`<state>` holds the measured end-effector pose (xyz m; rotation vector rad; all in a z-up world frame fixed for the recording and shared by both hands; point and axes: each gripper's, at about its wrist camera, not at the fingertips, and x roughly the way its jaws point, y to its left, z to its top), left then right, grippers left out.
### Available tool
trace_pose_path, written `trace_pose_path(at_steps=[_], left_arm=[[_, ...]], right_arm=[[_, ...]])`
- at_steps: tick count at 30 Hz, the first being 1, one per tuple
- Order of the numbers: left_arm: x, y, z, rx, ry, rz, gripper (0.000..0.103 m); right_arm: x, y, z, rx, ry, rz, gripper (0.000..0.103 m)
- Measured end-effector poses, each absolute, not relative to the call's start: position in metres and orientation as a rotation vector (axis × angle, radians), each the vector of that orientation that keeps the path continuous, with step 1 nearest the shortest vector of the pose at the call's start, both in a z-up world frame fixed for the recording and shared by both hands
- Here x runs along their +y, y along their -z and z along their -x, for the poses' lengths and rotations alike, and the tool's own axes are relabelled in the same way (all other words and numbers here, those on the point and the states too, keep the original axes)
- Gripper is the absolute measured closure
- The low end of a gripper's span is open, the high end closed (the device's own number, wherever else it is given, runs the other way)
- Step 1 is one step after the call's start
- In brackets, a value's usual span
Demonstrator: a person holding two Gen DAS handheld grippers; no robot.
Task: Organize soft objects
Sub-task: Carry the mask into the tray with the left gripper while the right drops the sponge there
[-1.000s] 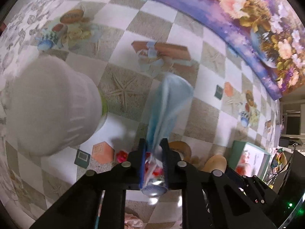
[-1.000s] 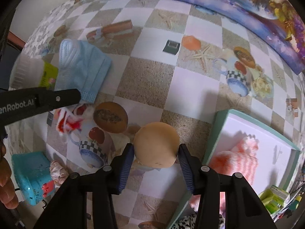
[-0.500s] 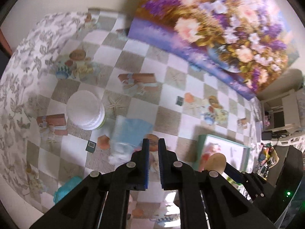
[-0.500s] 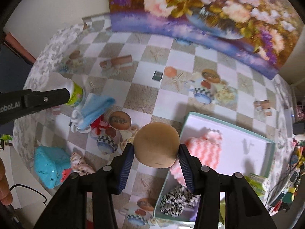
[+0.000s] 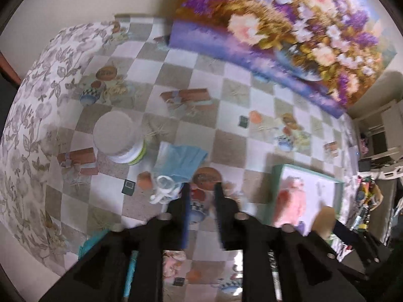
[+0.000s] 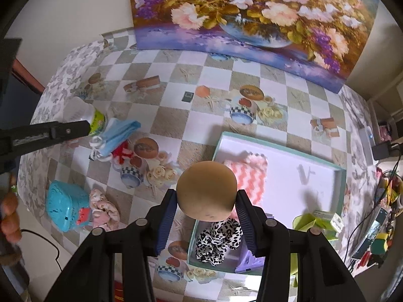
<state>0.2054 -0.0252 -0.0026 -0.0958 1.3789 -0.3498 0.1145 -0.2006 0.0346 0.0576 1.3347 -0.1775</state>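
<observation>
My right gripper [image 6: 207, 198] is shut on a round tan sponge ball [image 6: 206, 191] and holds it high above the near left corner of a teal-rimmed white tray [image 6: 325, 162]. The tray holds a pink zigzag cloth [image 6: 248, 173], a leopard scrunchie [image 6: 219, 239] and a purple item [image 6: 248, 259]. My left gripper [image 5: 201, 191] is open and empty, high above the table. A blue face mask [image 5: 180, 159] lies on the table beside a white bottle [image 5: 117, 137]; the mask also shows in the right wrist view [image 6: 118, 132], with a small red item [image 6: 122, 152] next to it.
A teal plastic box [image 6: 66, 205] and a pink crumpled cloth [image 6: 103, 205] lie at the table's near left. A flower painting [image 6: 252, 17] leans at the back. Green packets [image 6: 317, 222] and clutter sit to the right of the tray.
My left gripper let go of the blue mask, rose and opened; the mask now lies by the bottle. My right gripper lifted the sponge ball up and toward the tray.
</observation>
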Motion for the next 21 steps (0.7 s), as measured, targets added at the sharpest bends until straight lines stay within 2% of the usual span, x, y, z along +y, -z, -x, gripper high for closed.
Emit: trace_pose_path(at_steps=[1,2,13,21], left_arm=[[-0.026,0.012,-0.208,1.392,0.350,0.086,0.061],[-0.027,0.018,-0.209,1.400,0.347,0.077,0.059],[-0.039,0.087,-0.229,1.467,0.258,-0.032,0.059],[-0.034,0.113,-0.238,1.482,0.228,-0.018,0.060]], right_arm=[[-0.202,-0.031,-0.115,1.342,0.179,-0.058,0.052],[-0.202,-0.028,-0.115,1.347,0.178,-0.057,0.052],[-0.211,0.004,-0.124,1.408,0.174,-0.057,0.052],[-0.215,0.014,-0.127,1.430,0.180,-0.061,0.053]])
